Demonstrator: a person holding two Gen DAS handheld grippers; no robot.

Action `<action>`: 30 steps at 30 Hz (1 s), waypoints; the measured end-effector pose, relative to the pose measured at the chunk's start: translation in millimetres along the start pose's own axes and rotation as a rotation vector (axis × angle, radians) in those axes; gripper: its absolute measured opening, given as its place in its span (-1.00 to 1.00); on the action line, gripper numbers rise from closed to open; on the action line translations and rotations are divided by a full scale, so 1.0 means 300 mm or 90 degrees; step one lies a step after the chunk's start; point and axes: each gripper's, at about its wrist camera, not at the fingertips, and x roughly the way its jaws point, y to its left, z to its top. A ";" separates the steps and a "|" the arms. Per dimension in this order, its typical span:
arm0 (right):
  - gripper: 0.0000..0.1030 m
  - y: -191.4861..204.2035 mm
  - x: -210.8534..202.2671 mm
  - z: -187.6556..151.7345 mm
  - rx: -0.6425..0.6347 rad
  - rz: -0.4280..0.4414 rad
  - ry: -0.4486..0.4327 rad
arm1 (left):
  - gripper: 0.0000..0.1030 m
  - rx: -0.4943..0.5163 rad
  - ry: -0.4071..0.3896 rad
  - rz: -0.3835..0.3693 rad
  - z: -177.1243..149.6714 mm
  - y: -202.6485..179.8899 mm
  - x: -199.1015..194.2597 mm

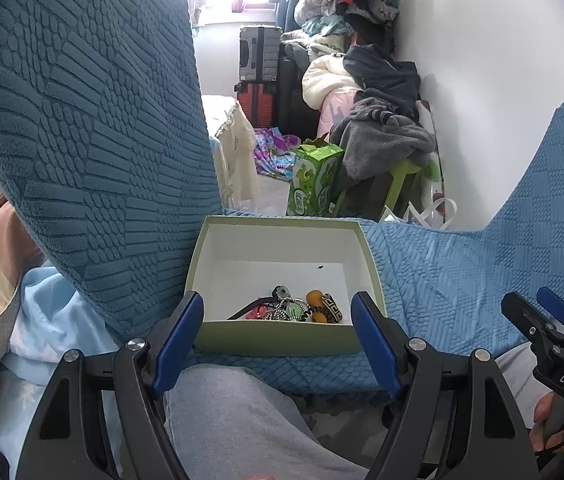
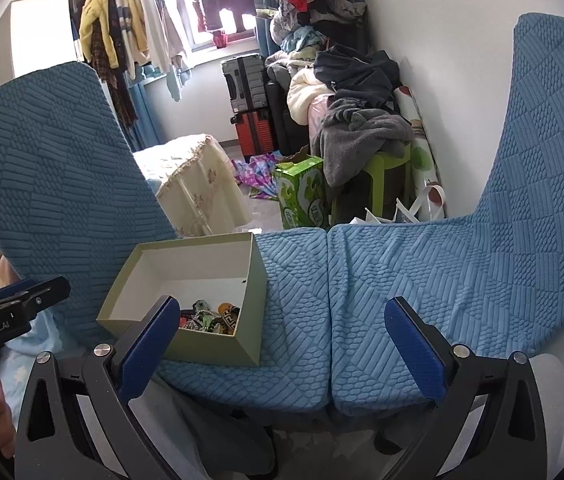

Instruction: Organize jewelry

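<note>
A pale green open box point(image 1: 282, 221) with a white inside sits on a light blue textured seat cushion point(image 1: 441, 280). A small heap of jewelry point(image 1: 297, 309) lies at its near wall: a green pendant, orange beads, a black-and-white patterned band and a chain. My left gripper point(image 1: 279, 301) hangs open just before the box's near edge, with a blue pad on each side of the heap and nothing gripped. My right gripper point(image 2: 282, 306) is open over the bare cushion, to the right of the box point(image 2: 258, 280). The jewelry point(image 2: 210, 316) also shows there.
Darker blue upright cushions stand left point(image 1: 94, 140) and right point(image 2: 541, 160) of the seat. Beyond the seat are a green carton point(image 2: 301, 196), a green stool piled with clothes point(image 2: 361, 136), and suitcases point(image 2: 248, 92). A grey trouser leg point(image 1: 234, 420) lies below my left gripper.
</note>
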 end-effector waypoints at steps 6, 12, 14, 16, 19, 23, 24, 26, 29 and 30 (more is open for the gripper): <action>0.99 -0.002 0.003 0.003 0.000 -0.005 0.001 | 0.48 0.004 -0.001 -0.002 0.011 0.000 0.002; 0.99 -0.008 0.001 0.007 0.002 -0.007 0.000 | 0.48 0.004 0.000 -0.004 0.020 0.007 0.006; 0.99 -0.008 0.003 0.014 0.001 -0.009 0.000 | 0.48 0.001 0.001 -0.001 0.020 0.013 0.009; 0.99 -0.010 0.004 0.014 0.000 -0.011 -0.001 | 0.48 -0.004 0.002 -0.002 0.017 0.010 0.011; 0.99 -0.011 0.007 0.011 -0.002 -0.013 0.001 | 0.48 -0.003 0.002 0.001 0.013 0.009 0.013; 0.99 -0.011 0.009 0.008 -0.006 -0.014 0.001 | 0.48 -0.003 0.002 0.002 0.011 0.013 0.012; 0.99 -0.010 0.010 0.008 -0.008 -0.015 0.001 | 0.49 -0.003 0.001 0.003 0.012 0.011 0.014; 0.99 -0.013 0.011 0.006 -0.008 -0.014 0.002 | 0.48 -0.005 0.001 0.003 0.009 0.012 0.012; 0.99 -0.016 0.012 0.004 -0.008 -0.016 0.002 | 0.49 -0.003 0.002 0.005 0.002 0.004 0.010; 0.99 -0.015 0.012 0.005 -0.007 -0.016 0.003 | 0.49 -0.003 0.002 0.005 0.004 0.002 0.010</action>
